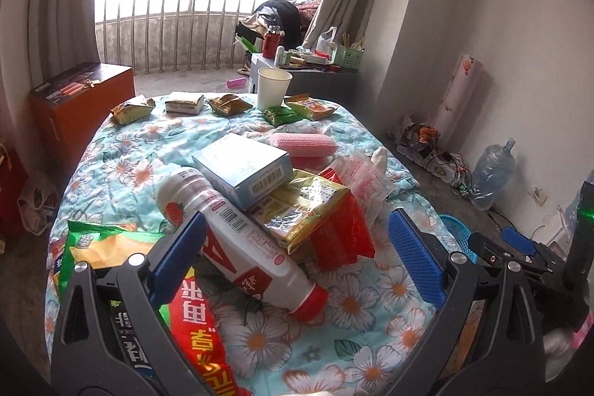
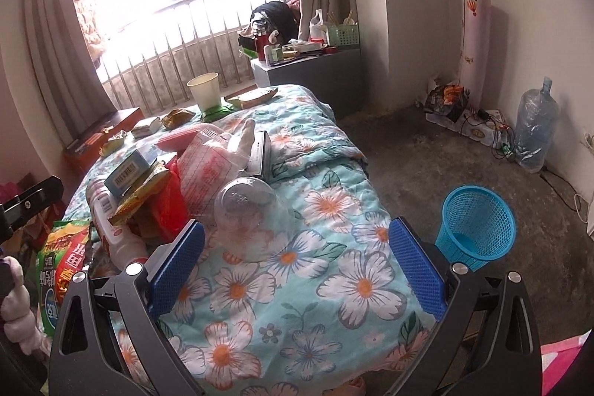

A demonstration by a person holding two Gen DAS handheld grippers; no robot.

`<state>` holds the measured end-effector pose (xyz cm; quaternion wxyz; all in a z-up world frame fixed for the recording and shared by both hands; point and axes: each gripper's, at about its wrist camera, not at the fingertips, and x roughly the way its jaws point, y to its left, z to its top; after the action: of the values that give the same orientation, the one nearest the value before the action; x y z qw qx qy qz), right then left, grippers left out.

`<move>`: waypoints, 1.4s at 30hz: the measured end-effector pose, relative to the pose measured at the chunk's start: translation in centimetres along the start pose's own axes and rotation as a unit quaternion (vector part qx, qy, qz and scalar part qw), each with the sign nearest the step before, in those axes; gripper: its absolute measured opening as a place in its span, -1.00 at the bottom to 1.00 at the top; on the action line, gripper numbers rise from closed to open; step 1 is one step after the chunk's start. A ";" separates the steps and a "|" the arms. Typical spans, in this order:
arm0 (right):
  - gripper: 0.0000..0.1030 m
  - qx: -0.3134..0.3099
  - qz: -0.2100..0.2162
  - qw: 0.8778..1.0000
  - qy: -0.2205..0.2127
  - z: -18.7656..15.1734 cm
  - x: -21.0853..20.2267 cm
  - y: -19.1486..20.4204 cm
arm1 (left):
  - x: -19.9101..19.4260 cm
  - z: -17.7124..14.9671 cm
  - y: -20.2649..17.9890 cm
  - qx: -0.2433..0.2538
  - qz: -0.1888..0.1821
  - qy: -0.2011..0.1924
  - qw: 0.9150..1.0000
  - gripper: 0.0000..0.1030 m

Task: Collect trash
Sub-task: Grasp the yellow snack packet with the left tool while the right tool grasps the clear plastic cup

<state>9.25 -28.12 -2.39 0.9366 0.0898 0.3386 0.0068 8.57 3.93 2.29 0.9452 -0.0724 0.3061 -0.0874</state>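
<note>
Judging from the layout, collection appears barely begun: the blue mesh basket standing on the floor just beside the bed looks empty, as far as its open mouth shows. Trash lies in a heap on the floral quilt: a white drink bottle with red cap on its side, a light blue carton resting across the bottle's upper end, a yellow snack wrapper and red foil under it, a clear printed bag, a pink ribbed object behind, and a large green-and-red chip bag at the near left. A clear plastic cup, upside down, sits at the heap's right edge. Along the far edge of the bed are several small snack packets and a paper cup; all untouched by either tool. Left gripper: jaws spread wide, holding nothing, poised over the bottle, with the left blue pad over the chip bag. Right gripper: jaws likewise wide apart and empty, hovering above the quilt with the clear cup just ahead of its left pad. Remaining work, by estimate: essentially every item still to be carried into the basket.
</note>
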 end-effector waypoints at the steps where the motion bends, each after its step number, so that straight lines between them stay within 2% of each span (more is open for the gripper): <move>1: 0.79 0.001 0.007 1.000 0.004 0.0 0.4 -0.2 | 0.4 0.1 -0.2 0.001 -0.003 0.004 1.000 0.83; 11: 0.75 -0.041 0.107 0.993 0.022 0.6 5.4 1.2 | 3.7 0.3 -1.3 0.013 -0.009 0.038 0.999 0.83; 13: 0.71 -0.050 0.111 0.992 0.033 0.6 7.1 1.8 | 3.8 0.7 -1.3 0.014 -0.007 0.036 0.999 0.83; 15: 0.54 -0.054 0.111 0.991 0.045 0.6 8.4 2.2 | 3.9 1.1 -1.4 0.019 -0.009 0.036 0.999 0.83; 17: 0.37 -0.056 0.112 0.990 0.057 0.5 9.4 2.3 | 3.9 1.3 -1.6 0.028 -0.014 0.037 0.999 0.75; 18: 0.28 -0.054 0.117 0.990 0.060 0.4 9.6 2.3 | 4.0 1.2 -1.9 0.036 -0.017 0.040 0.998 0.64; 22: 0.27 -0.041 0.127 0.989 0.057 0.4 9.0 1.7 | 4.4 0.5 -2.6 0.059 -0.030 0.060 0.996 0.38; 26: 0.27 -0.018 0.136 0.989 0.057 0.4 7.4 0.0 | 5.1 -0.9 -3.8 0.101 -0.042 0.086 0.990 0.27; 29: 0.27 -0.002 0.131 0.990 0.052 0.3 5.9 -1.8 | 5.6 -2.5 -5.7 0.167 -0.027 0.094 0.981 0.27; 31: 0.27 0.015 0.133 0.990 0.052 0.2 5.1 -3.1 | 6.0 -3.6 -7.4 0.218 -0.008 0.088 0.972 0.27; 33: 0.27 0.034 0.139 0.988 0.053 0.1 4.8 -4.1 | 6.5 -4.5 -8.8 0.263 0.026 0.077 0.961 0.27; 35: 0.27 0.051 0.144 0.987 0.054 0.0 4.6 -4.9 | 6.6 -4.7 -9.6 0.288 0.051 0.060 0.954 0.24; 37: 0.27 0.061 0.146 0.986 0.057 -0.2 4.6 -5.2 | 6.6 -4.7 -9.9 0.312 0.094 0.034 0.945 0.19; 38: 0.27 0.064 0.148 0.985 0.059 -0.3 4.7 -5.2 | 6.7 -4.7 -10.1 0.328 0.118 0.023 0.937 0.19; 42: 0.27 0.067 0.156 0.983 0.065 -0.5 5.4 -5.0 | 7.9 -5.6 -10.3 0.403 0.191 0.009 0.895 0.03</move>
<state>12.88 -32.54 -7.02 0.8920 0.2035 0.3801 0.1360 10.31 -8.27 -4.72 0.8888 0.3757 0.2615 -0.0215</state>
